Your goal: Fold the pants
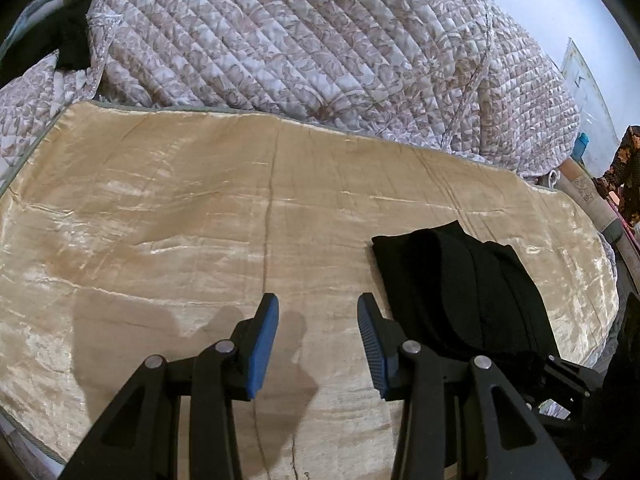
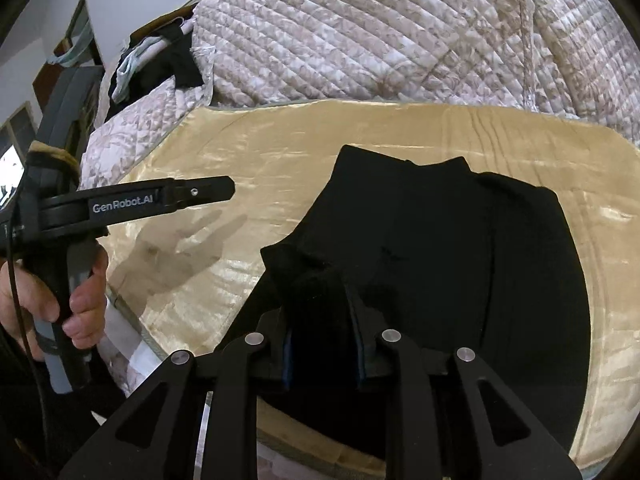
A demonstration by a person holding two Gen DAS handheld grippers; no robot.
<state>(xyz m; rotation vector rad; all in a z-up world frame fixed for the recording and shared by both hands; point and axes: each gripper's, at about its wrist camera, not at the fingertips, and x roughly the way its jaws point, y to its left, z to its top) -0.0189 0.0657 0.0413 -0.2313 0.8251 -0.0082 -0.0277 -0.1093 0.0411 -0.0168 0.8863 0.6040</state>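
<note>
The black pants [image 1: 464, 292] lie folded in a stack on the tan satin mat [image 1: 200, 208], to the right in the left wrist view. My left gripper [image 1: 318, 332] is open and empty, hovering over bare mat just left of the pants. In the right wrist view the pants [image 2: 460, 272] fill the middle of the mat [image 2: 280, 152]. My right gripper [image 2: 324, 332] is shut on a raised near-left fold of the pants, which hides its fingertips. The left gripper's body [image 2: 160, 200] shows at the left, held by a hand.
A bulky quilted floral blanket [image 1: 320, 40] is heaped behind the mat, also in the right wrist view [image 2: 400, 32]. Dark and pale clothes [image 2: 160, 60] lie at the far left. The mat's near edge [image 2: 168, 356] drops off by the hand.
</note>
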